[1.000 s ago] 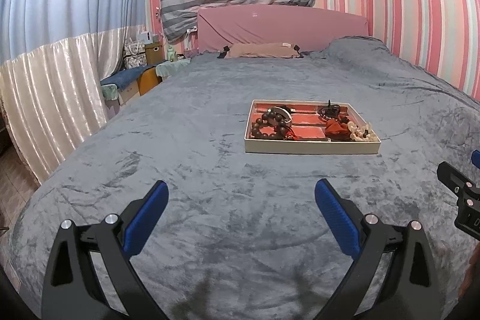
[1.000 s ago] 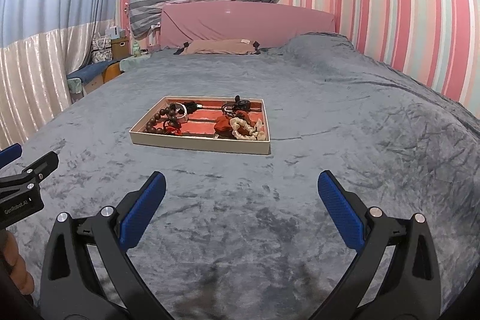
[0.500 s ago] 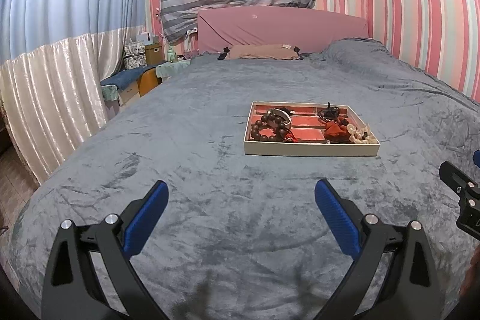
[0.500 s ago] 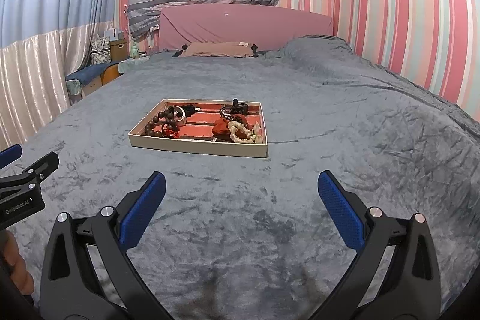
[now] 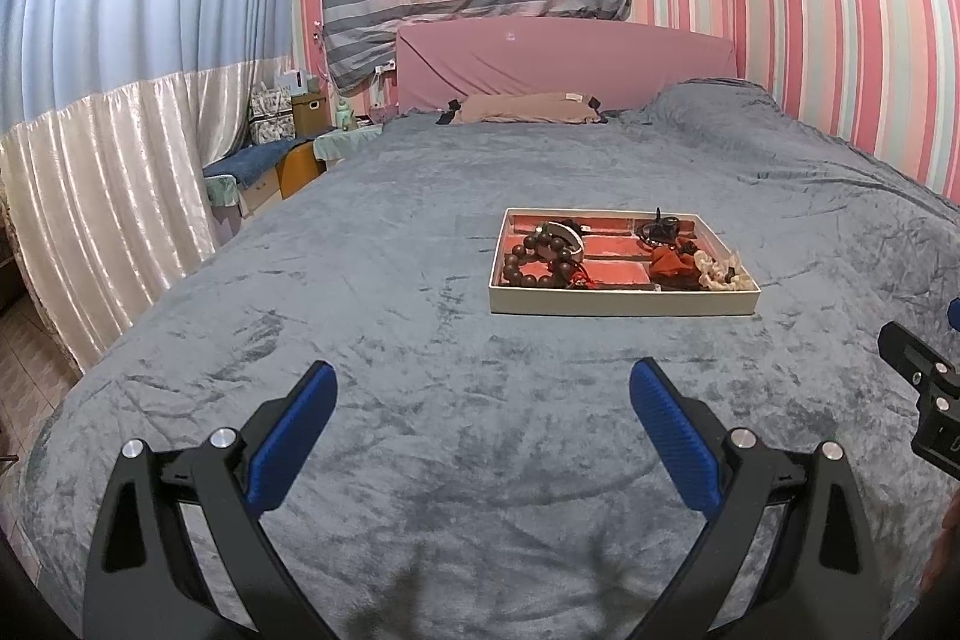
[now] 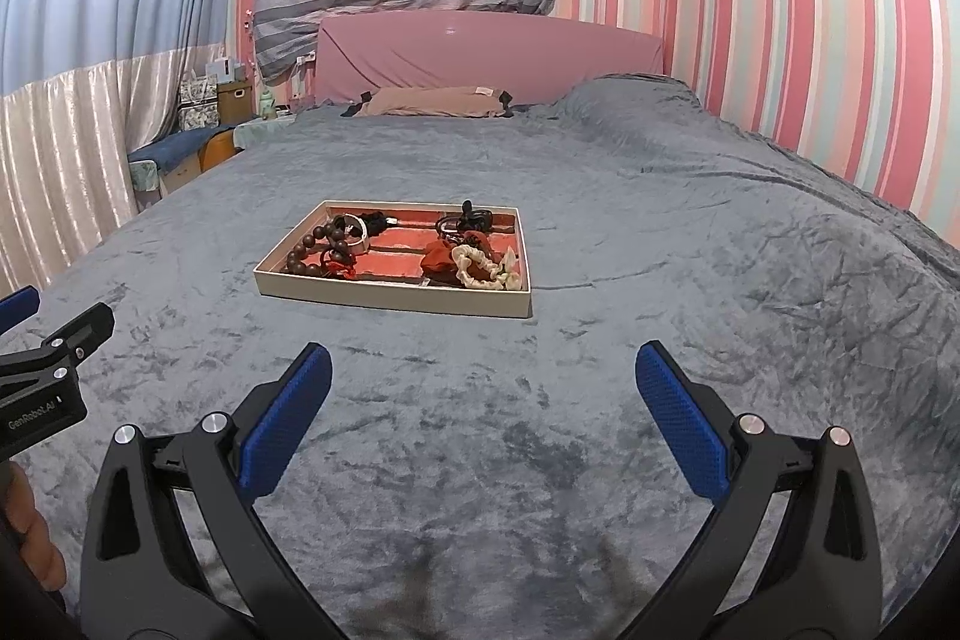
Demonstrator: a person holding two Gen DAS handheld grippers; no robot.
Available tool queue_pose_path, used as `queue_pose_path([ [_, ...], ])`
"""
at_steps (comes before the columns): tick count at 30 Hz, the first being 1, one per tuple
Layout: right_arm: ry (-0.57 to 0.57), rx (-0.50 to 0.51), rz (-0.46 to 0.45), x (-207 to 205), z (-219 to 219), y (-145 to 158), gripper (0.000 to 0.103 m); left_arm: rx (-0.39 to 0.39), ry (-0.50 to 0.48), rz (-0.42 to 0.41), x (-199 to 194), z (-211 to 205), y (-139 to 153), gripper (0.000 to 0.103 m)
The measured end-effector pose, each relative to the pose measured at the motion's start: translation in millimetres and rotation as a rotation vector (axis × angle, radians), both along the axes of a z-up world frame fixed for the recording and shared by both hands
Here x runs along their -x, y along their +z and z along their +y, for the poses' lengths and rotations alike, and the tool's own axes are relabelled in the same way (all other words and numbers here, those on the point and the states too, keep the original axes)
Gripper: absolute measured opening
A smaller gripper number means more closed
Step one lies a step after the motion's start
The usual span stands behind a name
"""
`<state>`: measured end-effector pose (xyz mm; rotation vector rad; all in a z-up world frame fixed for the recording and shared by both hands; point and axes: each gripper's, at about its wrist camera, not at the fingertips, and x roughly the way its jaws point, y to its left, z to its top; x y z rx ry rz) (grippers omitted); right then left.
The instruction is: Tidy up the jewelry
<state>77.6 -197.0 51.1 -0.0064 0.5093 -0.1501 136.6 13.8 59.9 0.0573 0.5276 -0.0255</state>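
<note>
1. My left gripper point(image 5: 483, 379): jaws spread wide, nothing btwn the blue pads, hovering over the grey bedspread point(image 5: 420, 316).
2. My right gripper point(image 6: 483, 361): same, jaws wide apart, holding nothing.
3. Jewelry tray point(image 6: 390, 295) sits on the bedspread ahead, well apart from both grippers.
4. Tray's left end: dark wooden bead bracelet point(image 6: 312, 250) w/ a silver bangle point(image 6: 354, 229) on it.
5. Tray's right end: cream scrunchie point(image 6: 477, 268) touching a red pouch point(image 6: 441, 259); black item point(image 6: 471, 220) behind, too small to ID.
</note>
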Motion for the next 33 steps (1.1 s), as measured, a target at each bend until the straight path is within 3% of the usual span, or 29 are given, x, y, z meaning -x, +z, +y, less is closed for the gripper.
queue_pose_path([
  [33, -0.006, 0.001, 0.010, -0.6, 1.7, -5.5, 0.099, -0.010, -0.004, 0.009, 0.8, 0.9, -1.6, 0.096],
])
